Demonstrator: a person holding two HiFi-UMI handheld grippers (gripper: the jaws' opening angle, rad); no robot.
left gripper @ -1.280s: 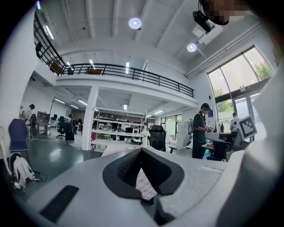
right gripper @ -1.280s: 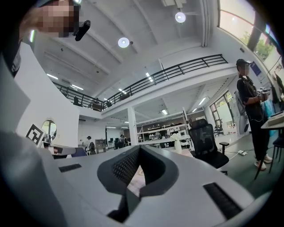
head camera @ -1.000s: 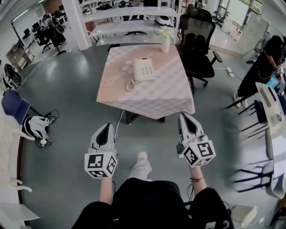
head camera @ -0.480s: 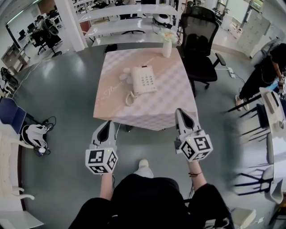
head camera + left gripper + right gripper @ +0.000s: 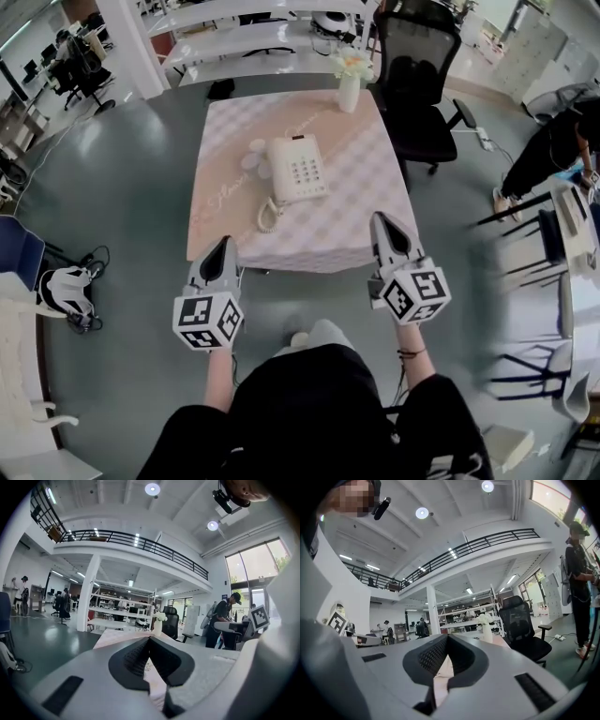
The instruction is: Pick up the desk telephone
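A cream desk telephone (image 5: 298, 170) with a keypad and a coiled cord lies on a table (image 5: 356, 225) under a pale pink checked cloth. Its handset rests along the phone's left side. My left gripper (image 5: 224, 246) is shut and empty, its tip at the table's near left edge. My right gripper (image 5: 382, 221) is shut and empty too, its tip over the near right corner. Both are short of the phone. In the left gripper view the jaw tips (image 5: 149, 639) meet with the cloth beyond; the right gripper view shows the tips (image 5: 447, 637) together likewise.
A white vase of flowers (image 5: 350, 82) stands at the table's far right. A black office chair (image 5: 422, 84) sits beyond the right corner. White shelving (image 5: 253, 37) runs behind. A person (image 5: 558, 150) stands at a desk on the right.
The table and phone have come closer in the head view as I walked toward them. Both grippers went forward, from over the floor to the table's near edge, and stayed shut.
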